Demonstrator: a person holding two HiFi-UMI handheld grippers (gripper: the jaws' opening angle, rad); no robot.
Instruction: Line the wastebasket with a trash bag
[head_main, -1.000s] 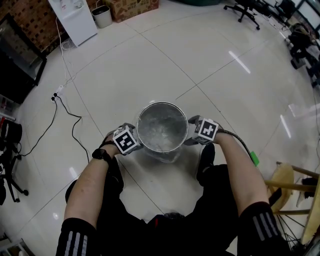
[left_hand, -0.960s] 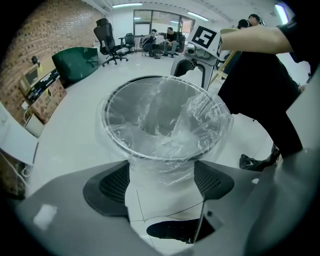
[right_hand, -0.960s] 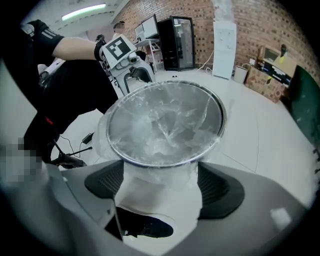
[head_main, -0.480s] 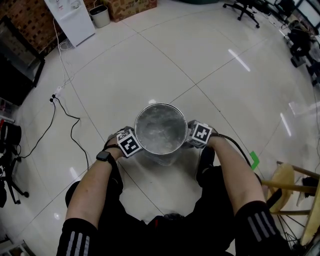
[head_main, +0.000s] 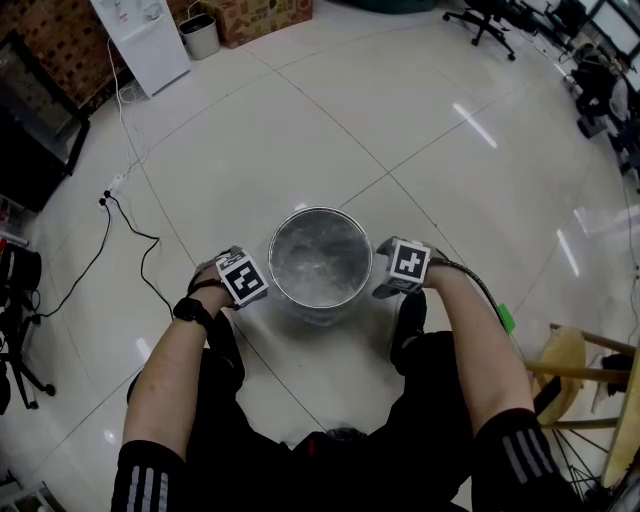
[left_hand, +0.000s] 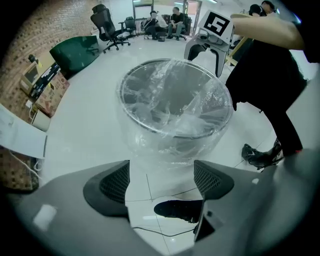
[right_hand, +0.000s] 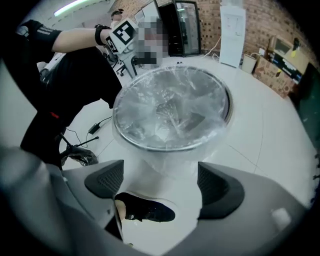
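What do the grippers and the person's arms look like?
The left gripper and right gripper are grey, with black ribbed pads and a black-and-white marker cube each. A dark cable trails from the right one. Black short sleeves carry white stripes; a black watch circles the left wrist.

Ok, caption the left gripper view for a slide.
Open left gripper facing the wastebasket, bag fitted over its rim; right gripper opposite.

Mid floor: wastebasket. In it and folded over its rim: trash bag. Just left of wastebasket: left gripper. Just right: right gripper. Well apart to its left: cable. Well apart to its right: stool.
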